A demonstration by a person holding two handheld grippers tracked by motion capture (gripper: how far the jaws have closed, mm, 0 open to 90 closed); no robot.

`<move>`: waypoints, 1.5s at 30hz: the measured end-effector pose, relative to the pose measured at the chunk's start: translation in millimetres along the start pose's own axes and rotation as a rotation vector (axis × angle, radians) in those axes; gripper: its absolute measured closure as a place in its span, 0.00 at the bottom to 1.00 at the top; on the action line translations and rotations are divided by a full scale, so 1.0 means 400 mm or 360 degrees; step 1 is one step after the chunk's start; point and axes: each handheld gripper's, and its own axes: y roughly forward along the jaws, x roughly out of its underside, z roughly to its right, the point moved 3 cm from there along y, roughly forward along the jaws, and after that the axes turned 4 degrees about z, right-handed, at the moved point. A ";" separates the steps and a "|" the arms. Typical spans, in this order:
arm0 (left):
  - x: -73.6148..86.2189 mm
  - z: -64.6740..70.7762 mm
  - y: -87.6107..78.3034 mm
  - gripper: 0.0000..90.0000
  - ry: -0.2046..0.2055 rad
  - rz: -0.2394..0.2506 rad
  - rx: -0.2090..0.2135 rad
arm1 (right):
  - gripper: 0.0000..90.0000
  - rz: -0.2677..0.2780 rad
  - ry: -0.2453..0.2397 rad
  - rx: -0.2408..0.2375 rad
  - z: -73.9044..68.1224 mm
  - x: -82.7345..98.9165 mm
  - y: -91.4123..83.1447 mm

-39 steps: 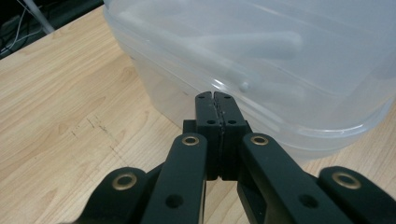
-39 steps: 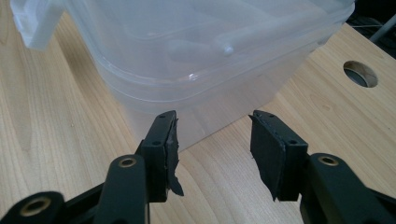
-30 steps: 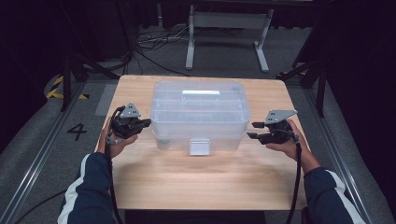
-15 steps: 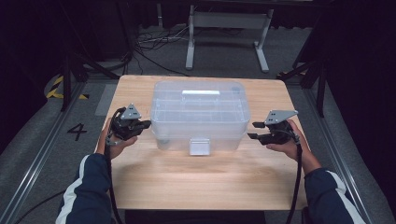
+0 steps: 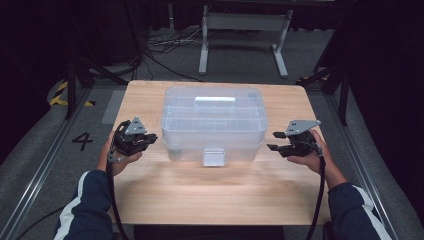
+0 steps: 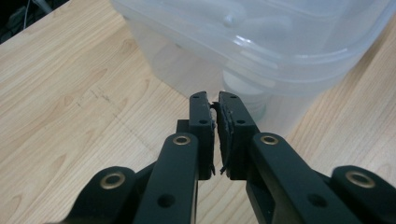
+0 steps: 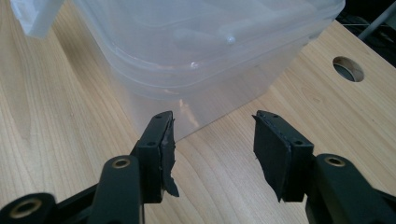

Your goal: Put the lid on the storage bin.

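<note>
A clear plastic storage box [image 5: 215,120] with its lid on stands in the middle of the wooden table [image 5: 215,195], its white latch [image 5: 214,156] facing the person. My left gripper [image 5: 152,138] hovers at the box's left side, pointing at it. In the left gripper view the box [image 6: 261,42] lies just beyond the left gripper [image 6: 215,100], whose jaws have just been opening; only a thin slit shows, with nothing in it. My right gripper [image 5: 272,141] is at the box's right side. It [image 7: 212,119] stands open and empty, short of the box's corner [image 7: 201,42].
A round cable hole [image 7: 348,68] is cut in the tabletop beyond the right gripper. Bare wood lies in front of the box. A metal stand [image 5: 243,30] and cables sit on the floor behind the table.
</note>
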 end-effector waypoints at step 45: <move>0.201 0.091 -0.009 0.27 -0.0060 -0.0199 0.0063 | 0.35 -0.0100 0.0286 0.0119 0.006 0.204 -0.055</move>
